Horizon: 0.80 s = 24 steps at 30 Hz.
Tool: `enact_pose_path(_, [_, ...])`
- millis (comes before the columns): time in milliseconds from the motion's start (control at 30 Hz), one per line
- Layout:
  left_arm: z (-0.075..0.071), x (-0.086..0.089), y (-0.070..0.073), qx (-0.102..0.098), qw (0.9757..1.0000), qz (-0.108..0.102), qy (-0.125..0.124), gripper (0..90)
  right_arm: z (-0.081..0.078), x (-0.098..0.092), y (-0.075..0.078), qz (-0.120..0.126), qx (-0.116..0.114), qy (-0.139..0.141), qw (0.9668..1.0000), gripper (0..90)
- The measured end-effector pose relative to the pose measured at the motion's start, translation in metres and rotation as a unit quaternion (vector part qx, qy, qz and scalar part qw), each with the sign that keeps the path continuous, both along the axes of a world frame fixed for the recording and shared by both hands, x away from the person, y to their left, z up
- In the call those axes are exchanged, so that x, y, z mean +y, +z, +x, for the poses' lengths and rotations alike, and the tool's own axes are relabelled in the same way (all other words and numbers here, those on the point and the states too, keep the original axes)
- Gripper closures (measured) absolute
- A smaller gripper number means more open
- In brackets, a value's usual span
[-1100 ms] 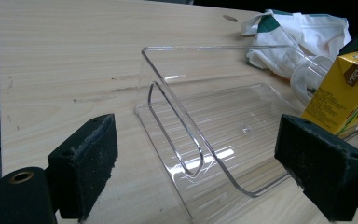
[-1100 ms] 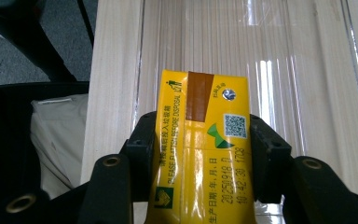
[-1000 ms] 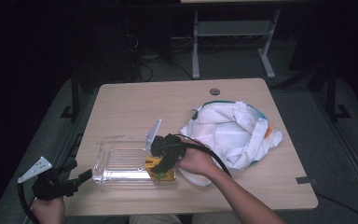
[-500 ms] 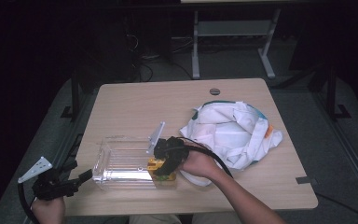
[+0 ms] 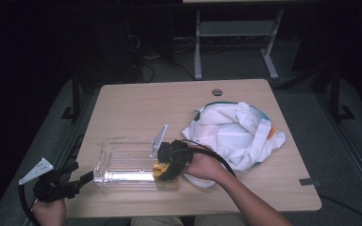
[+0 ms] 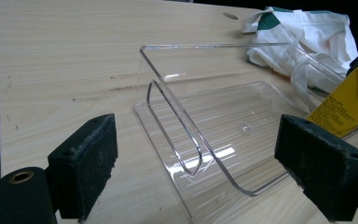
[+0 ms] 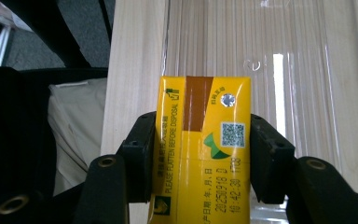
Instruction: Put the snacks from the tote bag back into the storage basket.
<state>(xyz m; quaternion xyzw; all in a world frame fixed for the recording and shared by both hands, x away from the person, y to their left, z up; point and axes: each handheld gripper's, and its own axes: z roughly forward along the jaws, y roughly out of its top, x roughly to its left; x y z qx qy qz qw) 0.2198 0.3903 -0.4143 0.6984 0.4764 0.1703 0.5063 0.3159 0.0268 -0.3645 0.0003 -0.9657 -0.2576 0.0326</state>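
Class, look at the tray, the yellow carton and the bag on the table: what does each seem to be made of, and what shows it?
Tray: clear hard plastic, probably acrylic; the table shows through it and its edges glint.
Carton: glossy coated paperboard, it seems; printed faces, sharp folds, a foil straw hole.
Bag: soft white cloth or thin woven plastic; it lies in crumpled folds.

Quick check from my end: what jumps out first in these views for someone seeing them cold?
The bright yellow drink carton stands out most, clamped between the pads of the right gripper at the near right end of the clear plastic tray. Next comes the crumpled white bag lying on the table to the tray's right. The left gripper waits open off the table's near left corner.
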Motion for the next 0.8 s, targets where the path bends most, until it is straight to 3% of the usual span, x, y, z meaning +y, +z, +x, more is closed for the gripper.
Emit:
enact_pose_path(333, [0.0,0.0,0.0,0.0,1.0,0.002,-0.001,12.8,0.002,-0.006,0.005,0.015,0.009,-0.006,0.9998,49.6])
enact_pose_path(467, [0.001,0.001,0.0,0.002,1.0,0.002,-0.001,12.7,0.004,-0.007,0.008,0.024,0.024,-0.011,0.9994,47.3])
enact_pose_path(800, [0.001,0.001,0.0,0.002,1.0,0.002,-0.002,12.8,0.007,-0.011,0.019,0.034,0.034,-0.023,0.9986,40.7])
